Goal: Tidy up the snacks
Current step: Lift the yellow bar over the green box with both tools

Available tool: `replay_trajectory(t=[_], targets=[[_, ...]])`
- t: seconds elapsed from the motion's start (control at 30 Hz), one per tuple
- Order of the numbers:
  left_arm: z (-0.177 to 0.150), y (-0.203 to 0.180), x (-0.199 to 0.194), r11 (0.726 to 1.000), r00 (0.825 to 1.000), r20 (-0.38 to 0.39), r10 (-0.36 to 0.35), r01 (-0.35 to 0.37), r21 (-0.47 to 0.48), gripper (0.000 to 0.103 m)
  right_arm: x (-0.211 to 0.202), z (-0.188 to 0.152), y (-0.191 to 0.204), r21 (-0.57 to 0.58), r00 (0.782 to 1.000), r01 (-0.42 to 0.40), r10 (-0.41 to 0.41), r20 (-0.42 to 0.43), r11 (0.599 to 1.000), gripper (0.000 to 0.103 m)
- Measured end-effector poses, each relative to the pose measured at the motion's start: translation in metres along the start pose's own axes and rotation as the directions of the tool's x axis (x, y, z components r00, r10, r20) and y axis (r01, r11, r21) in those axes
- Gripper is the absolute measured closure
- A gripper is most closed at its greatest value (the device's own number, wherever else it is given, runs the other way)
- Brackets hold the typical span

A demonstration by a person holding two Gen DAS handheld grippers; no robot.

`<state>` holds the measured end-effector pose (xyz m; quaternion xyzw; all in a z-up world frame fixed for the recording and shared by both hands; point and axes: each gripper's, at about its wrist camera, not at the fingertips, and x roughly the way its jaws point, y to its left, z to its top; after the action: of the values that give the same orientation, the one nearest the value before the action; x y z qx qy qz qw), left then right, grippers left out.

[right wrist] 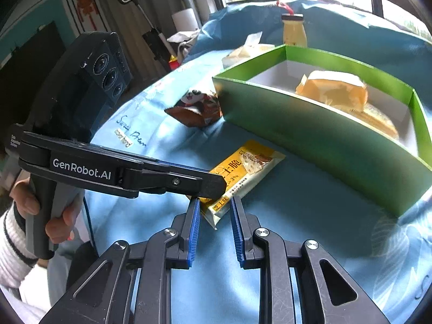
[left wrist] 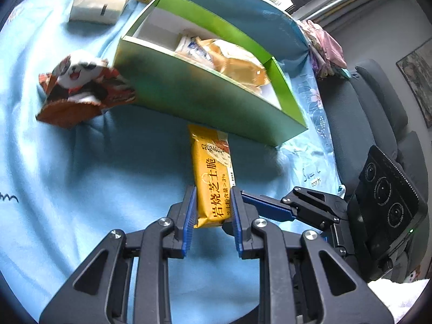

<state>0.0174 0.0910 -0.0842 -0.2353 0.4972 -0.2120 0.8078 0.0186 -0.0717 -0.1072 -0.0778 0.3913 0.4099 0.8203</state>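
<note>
A yellow snack packet [left wrist: 213,178] with black print is clamped between the blue pads of my left gripper [left wrist: 213,191], which is shut on it. Its far end points at the front wall of the green box [left wrist: 205,102]. In the right wrist view the packet [right wrist: 248,167] lies slanted, with its near end between the pads of my right gripper [right wrist: 214,201]. Those pads touch both sides of it. The left gripper [right wrist: 213,186] reaches in from the left over the same packet. The green box [right wrist: 310,140] holds orange-yellow packets [right wrist: 334,89].
A panda-print packet [left wrist: 81,86] lies on the blue cloth [left wrist: 81,189] left of the box. A pale packet [left wrist: 100,2] and a yellow bottle [right wrist: 293,31] are behind the box. A grey chair [left wrist: 364,113] stands to the right. A hand [right wrist: 58,226] grips the left gripper's handle.
</note>
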Motion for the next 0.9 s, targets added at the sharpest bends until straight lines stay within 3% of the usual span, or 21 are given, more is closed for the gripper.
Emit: replay_trajectory(t=[0.47, 0.9], targets=[[0.017, -0.052, -0.011, 0.995, 0.998, 0.069, 0.015, -0.022, 0.098, 0.081, -0.048, 0.01, -0.003, -0.008, 0.993, 0.041, -0.04, 0.113, 0.999, 0.078], [0.036, -0.078, -0.014, 0.988, 0.995, 0.099, 0.015, -0.03, 0.154, 0.081, -0.074, 0.022, -0.013, 0.002, 0.981, 0.071, -0.07, 0.179, 0.997, 0.078]])
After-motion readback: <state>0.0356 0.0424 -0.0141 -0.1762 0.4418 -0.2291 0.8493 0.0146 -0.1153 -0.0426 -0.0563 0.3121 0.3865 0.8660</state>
